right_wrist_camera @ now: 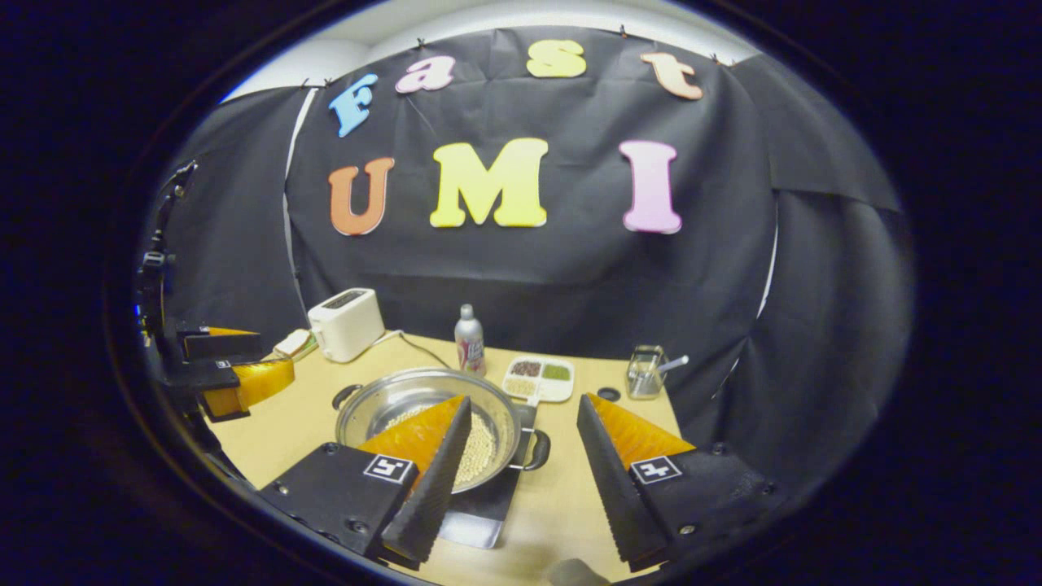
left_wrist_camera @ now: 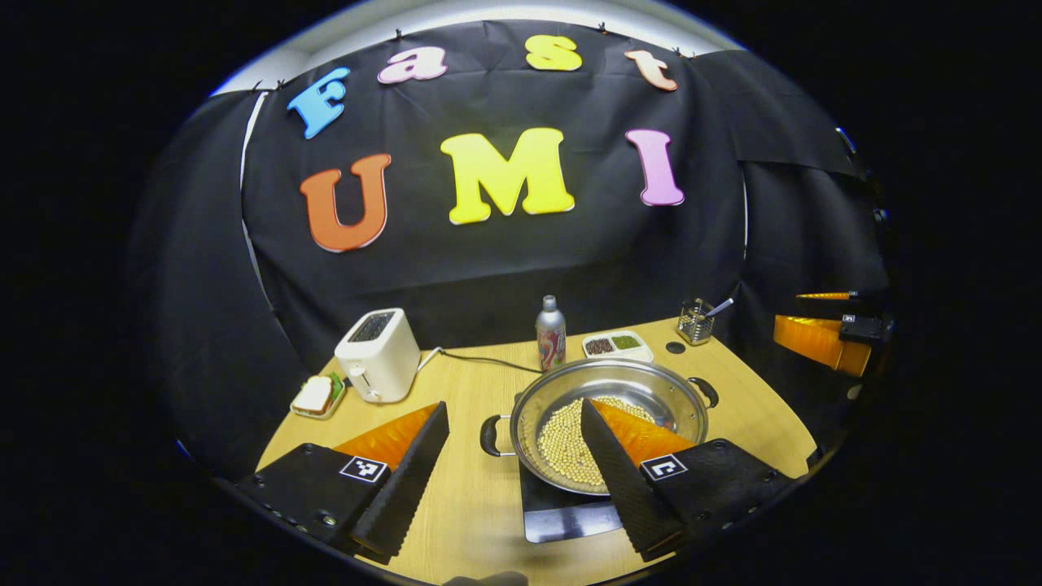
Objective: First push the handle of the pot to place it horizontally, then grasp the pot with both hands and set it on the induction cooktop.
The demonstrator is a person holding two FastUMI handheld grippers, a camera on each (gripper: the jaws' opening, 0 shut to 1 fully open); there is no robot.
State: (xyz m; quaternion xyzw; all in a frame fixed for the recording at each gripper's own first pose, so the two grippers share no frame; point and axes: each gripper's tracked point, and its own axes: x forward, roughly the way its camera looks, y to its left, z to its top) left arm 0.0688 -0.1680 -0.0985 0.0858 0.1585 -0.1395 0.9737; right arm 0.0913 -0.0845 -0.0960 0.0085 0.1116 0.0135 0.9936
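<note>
On the wooden table (left_wrist_camera: 480, 505) the steel pot (left_wrist_camera: 610, 407) of beans sits on the cooktop (left_wrist_camera: 570, 513), rigid, slick, probably weighty, best taken by its side handles (left_wrist_camera: 491, 435); both grippers (left_wrist_camera: 505, 464) (right_wrist_camera: 521, 464) gape empty.

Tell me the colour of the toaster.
White or cream, clearest in the left gripper view: toaster.
</note>
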